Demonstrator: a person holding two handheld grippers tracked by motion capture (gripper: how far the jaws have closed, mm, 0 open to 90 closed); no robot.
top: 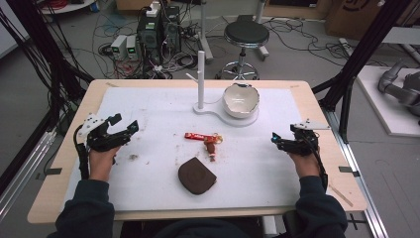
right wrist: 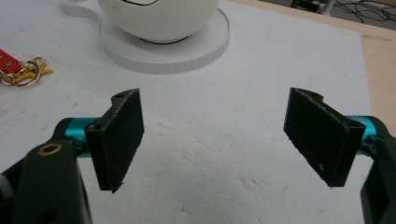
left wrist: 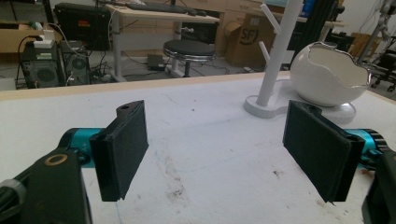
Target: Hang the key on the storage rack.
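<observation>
Brown pouch [top: 196,176] nearest; red keychain [top: 202,137] lies left-right (ring right), both grippers' jaws apart, empty.

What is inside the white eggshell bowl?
From above, the white eggshell bowl looks empty: just its smooth pale inside. The near wall hides part of the bottom, so something small could sit there unseen. It stands on the white stand.

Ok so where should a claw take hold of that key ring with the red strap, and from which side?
Probably by the red strap, coming straight down from above. It lies flat and narrow on the white foam board, pointing left from the gold ring, so jaws set across its width could close on it. The ring and charm look fiddlier. Both claws are open.
</observation>
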